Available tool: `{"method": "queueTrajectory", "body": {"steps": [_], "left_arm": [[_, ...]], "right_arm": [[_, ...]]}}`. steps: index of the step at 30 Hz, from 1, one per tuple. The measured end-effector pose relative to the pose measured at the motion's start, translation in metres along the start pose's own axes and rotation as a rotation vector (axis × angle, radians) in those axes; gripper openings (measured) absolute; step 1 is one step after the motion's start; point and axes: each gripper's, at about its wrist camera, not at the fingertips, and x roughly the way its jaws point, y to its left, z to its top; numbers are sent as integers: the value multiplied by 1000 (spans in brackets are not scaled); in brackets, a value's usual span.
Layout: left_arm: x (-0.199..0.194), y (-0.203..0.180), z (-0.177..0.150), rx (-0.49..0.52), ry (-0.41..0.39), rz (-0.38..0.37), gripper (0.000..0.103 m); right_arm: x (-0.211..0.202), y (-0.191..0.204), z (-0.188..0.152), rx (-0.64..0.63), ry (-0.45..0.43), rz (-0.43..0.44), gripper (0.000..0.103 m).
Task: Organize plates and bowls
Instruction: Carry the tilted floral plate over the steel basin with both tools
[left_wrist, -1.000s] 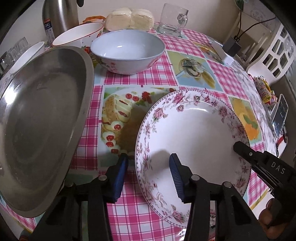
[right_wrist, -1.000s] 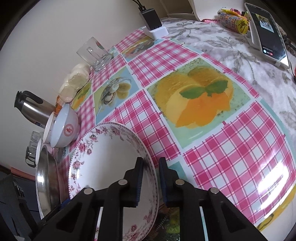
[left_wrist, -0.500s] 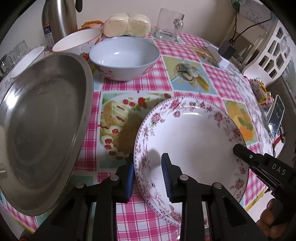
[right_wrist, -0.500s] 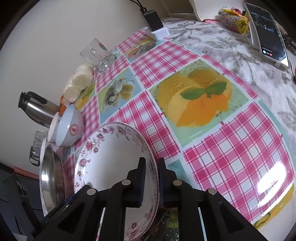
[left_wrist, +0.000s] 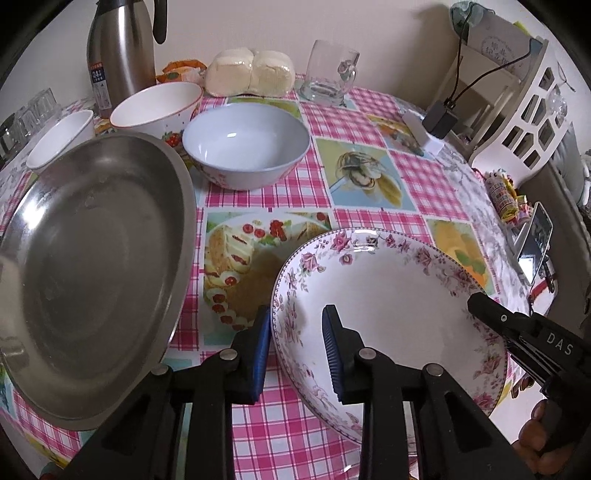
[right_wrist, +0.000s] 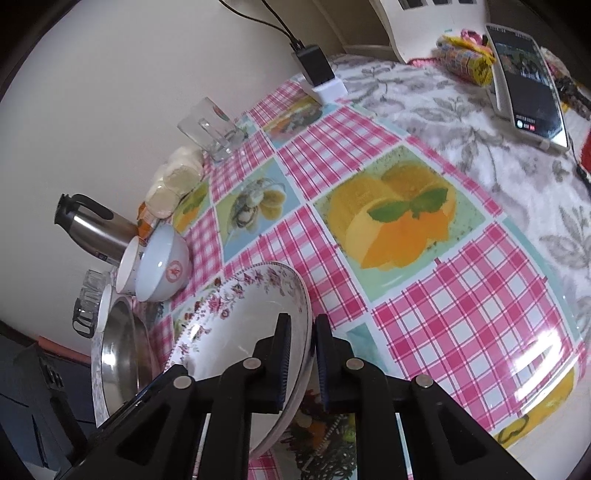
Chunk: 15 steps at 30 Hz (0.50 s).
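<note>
The right gripper (right_wrist: 298, 363) was clamped on the near rim of the floral plate (right_wrist: 236, 328), one jaw inside the rim and one outside, holding it tilted off the checked tablecloth (right_wrist: 461, 314). The left gripper (left_wrist: 297, 349) straddled the plate's opposite rim, its jaws partly closed around it; whether they pinched it I could not tell. Just left lay the steel pan (left_wrist: 92, 266); beyond sat the blue bowl (left_wrist: 245, 142), a white bowl (left_wrist: 157, 105) and a smaller cup (left_wrist: 61, 138), all separate. Judging by that, stacking had barely begun: the plate was mid-carry and the bowls still awaited nesting.
</note>
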Motion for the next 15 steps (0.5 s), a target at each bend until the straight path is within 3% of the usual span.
{"method": "queueTrajectory", "body": {"steps": [15], "left_arm": [[-44,16,13,-17,-103,-48,29]], "right_arm": [[-37,39,-4,-93,-112,-5,14]]}}
